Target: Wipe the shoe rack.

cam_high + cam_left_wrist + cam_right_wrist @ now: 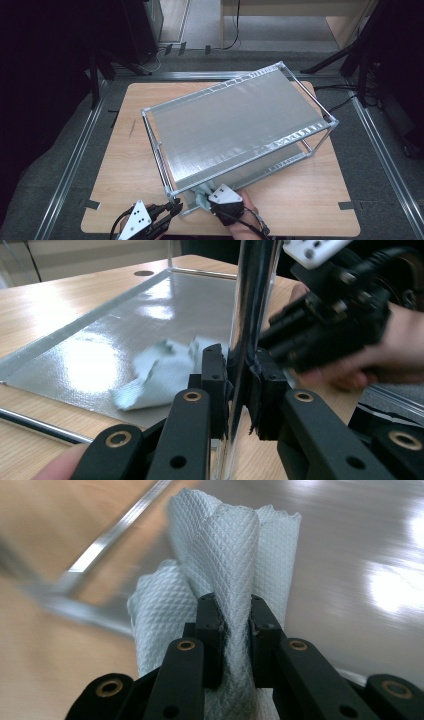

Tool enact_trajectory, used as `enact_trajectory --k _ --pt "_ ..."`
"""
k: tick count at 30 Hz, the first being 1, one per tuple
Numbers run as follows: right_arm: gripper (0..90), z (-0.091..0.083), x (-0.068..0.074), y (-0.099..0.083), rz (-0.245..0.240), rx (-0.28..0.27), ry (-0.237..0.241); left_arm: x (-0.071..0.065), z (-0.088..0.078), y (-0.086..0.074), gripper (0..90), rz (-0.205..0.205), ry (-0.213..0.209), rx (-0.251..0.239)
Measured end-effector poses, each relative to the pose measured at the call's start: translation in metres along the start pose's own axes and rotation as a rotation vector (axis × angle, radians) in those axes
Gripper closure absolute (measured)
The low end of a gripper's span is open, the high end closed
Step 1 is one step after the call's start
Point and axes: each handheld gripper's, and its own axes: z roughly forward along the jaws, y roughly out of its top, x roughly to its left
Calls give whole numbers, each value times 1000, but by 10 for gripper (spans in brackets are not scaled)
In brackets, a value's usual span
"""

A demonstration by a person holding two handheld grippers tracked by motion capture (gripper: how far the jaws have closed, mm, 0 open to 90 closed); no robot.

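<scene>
A pale, quilted cleaning cloth (225,570) is pinched between the jaws of the right gripper (235,625), its folds standing up beyond the pads. In the left gripper view the cloth (155,372) is seen lying on the grey lower shelf panel (100,355) of a two-tier metal rack (240,120), at the panel's near edge. From above, the cloth (202,196) is seen just under the near corner of the rack's upper shelf, with the right gripper (220,197) directly beside it and the person's hand (240,222) behind it at the near table edge.

The near corner post (247,340) of the rack, a shiny upright tube, is clamped between the pads of the left gripper (240,390), which is closed tightly on it. In the high view the left gripper (172,205) is placed to the left of the right one, its tips at the foot of that post (170,192).

The rack is set at an angle on a light wooden table (125,165), its long side running from near left to far right. The table is surrounded by grey floor, with aluminium rails (75,160) along its left and right sides.
</scene>
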Motion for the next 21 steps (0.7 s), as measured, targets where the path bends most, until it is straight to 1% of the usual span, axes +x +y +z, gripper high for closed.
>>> enact_trajectory --k 1,3,7,9,10,12,13,14,15,16,17,18,19,21 --pt "797 -3 -17 -2 25 3 -33 0 0 0 802 1 0 0" --pt "797 -6 -36 -6 31 6 -77 0 0 0 801 3 0 3" --pt "794 -14 -74 -13 94 15 -142 0 0 0 798 -2 -2 4" --pt "794 -19 -92 -16 129 23 -185 0 0 0 799 -1 -2 5" --pt "794 -19 -92 -16 129 23 -185 0 0 0 799 -1 -2 5" --pt "796 -25 -110 -19 168 25 -225 0 0 0 799 0 -2 5" --pt "796 -30 -127 -23 200 27 -256 1 0 0 799 0 -3 4" --pt "796 -30 -127 -23 200 27 -256 1 0 0 799 0 -3 4" --pt "796 -32 -135 -25 218 24 -262 1 0 0 799 1 -3 4" --pt "795 -36 -149 -28 244 24 -284 1 0 0 800 3 -3 5" --pt "795 -38 -155 -29 251 24 -296 1 0 0 802 6 -3 6" --pt "795 -38 -155 -29 251 24 -296 1 0 0 804 6 -3 6" --pt "793 -42 -165 -31 271 25 -318 1 -1 1 804 6 -4 8" --pt "791 -45 -174 -34 287 27 -338 2 -2 0 805 7 2 9"
